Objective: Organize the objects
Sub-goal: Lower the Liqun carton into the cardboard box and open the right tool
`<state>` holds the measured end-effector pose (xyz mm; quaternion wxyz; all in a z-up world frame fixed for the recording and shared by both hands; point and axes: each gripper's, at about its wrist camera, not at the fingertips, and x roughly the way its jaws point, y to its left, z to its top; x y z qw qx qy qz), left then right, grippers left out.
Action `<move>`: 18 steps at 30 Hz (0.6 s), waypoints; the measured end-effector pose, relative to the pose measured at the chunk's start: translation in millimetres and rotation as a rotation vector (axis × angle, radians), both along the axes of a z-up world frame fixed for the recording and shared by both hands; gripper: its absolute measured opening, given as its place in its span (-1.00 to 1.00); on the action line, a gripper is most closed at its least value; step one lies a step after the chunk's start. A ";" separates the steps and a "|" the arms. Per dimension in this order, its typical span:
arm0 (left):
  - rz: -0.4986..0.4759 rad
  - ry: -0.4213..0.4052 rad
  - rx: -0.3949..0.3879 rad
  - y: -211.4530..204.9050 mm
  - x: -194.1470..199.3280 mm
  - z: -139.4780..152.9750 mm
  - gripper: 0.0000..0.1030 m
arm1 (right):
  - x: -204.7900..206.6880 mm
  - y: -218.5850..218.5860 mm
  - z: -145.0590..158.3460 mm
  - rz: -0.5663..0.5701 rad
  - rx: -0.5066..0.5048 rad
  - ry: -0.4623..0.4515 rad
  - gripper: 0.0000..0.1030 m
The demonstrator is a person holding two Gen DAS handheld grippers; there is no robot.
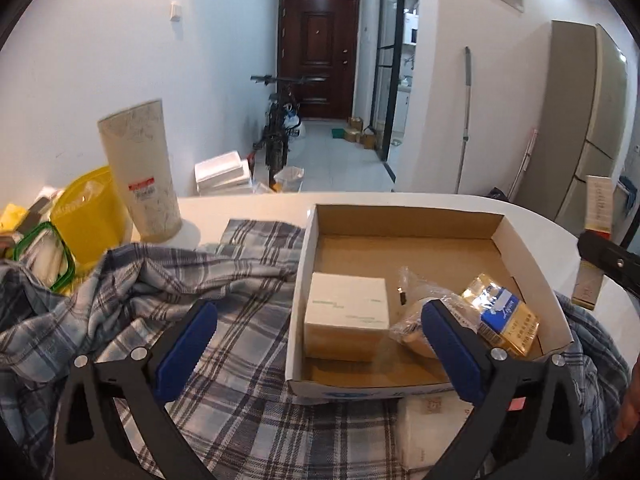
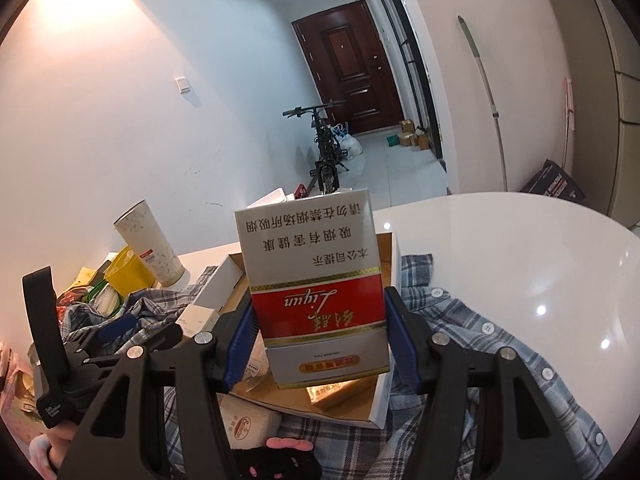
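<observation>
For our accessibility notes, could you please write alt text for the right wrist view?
The right hand-held gripper clamps an upside-down red-and-white cigarette carton above an open cardboard box resting on a blue plaid shirt on a white table.

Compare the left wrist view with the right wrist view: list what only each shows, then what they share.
Only the left wrist view shows the inside of the cardboard box: a white carton, a clear-wrapped item and a blue-and-gold pack, with the open left gripper in front.

Only the right wrist view shows the red-and-silver cigarette box face on, upside down, clamped in the right gripper, plus a black-and-pink item.

Both show the plaid shirt, tall cylinder, yellow container, bicycle and brown door.
</observation>
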<state>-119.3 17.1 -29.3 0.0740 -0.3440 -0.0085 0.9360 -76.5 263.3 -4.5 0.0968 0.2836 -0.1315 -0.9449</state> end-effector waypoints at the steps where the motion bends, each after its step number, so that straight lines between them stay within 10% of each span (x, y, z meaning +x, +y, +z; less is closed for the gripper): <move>1: -0.010 -0.032 0.027 -2.1 -3.4 -3.6 1.00 | 0.0 -0.9 0.1 -0.004 0.011 0.004 0.14; 10: -0.050 -0.292 0.307 -10.4 -11.1 -37.4 1.00 | -2.3 -3.3 0.3 0.004 0.029 0.004 0.14; 18: -0.132 -0.265 0.194 24.0 11.0 -27.3 0.99 | -10.0 -9.8 -10.3 0.028 0.042 -0.048 0.14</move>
